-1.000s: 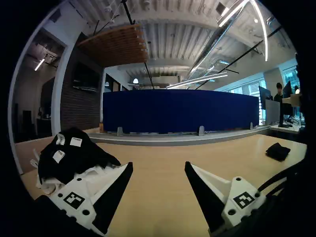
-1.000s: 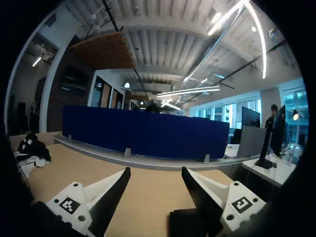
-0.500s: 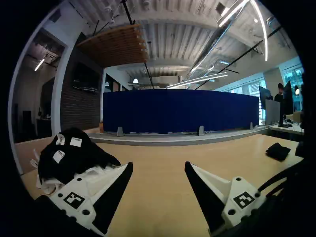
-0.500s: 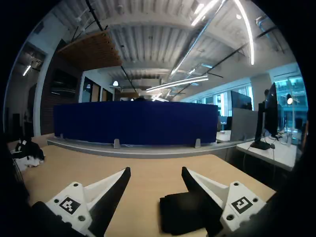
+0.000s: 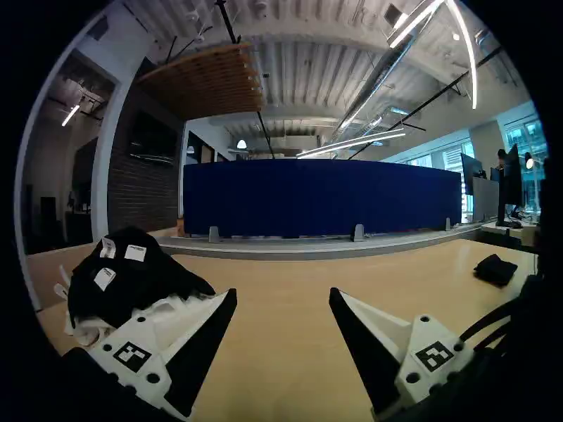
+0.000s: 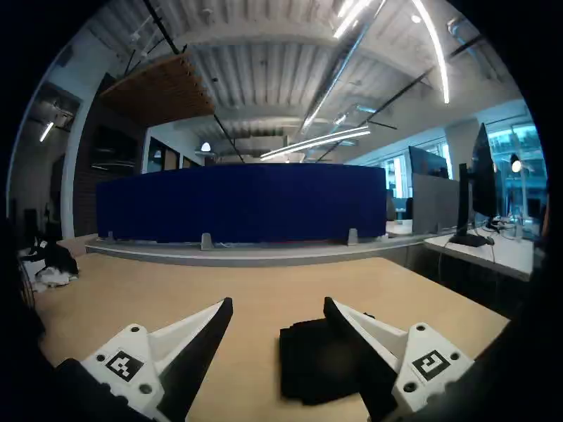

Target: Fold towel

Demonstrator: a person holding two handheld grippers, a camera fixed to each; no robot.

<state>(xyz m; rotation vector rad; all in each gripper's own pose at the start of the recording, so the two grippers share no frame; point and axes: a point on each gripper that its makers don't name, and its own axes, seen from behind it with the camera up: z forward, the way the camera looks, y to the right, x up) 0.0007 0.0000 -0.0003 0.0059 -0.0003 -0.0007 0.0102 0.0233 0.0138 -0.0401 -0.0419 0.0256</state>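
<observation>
A folded black towel [image 6: 313, 359] lies on the wooden table [image 6: 246, 295], just in front of my right gripper [image 6: 278, 313], whose right finger overlaps it. The right gripper is open with nothing between its fingers. The same folded towel [image 5: 495, 269] appears small at the far right of the table in the left gripper view. A heap of black and white towels [image 5: 123, 281] sits at the left, behind the left finger of my left gripper [image 5: 281, 304]. The left gripper is open and holds nothing. That heap [image 6: 48, 266] is far off to the left in the right gripper view.
A blue divider panel [image 5: 317, 197] on a grey rail runs along the table's far edge. Desks with monitors [image 6: 485, 190] stand to the right beyond the table's edge. Bare wood [image 5: 281, 281] stretches between the heap and the folded towel.
The right gripper has swung and tipped so the folded black towel has come further into view by its right finger. The left gripper has stayed still.
</observation>
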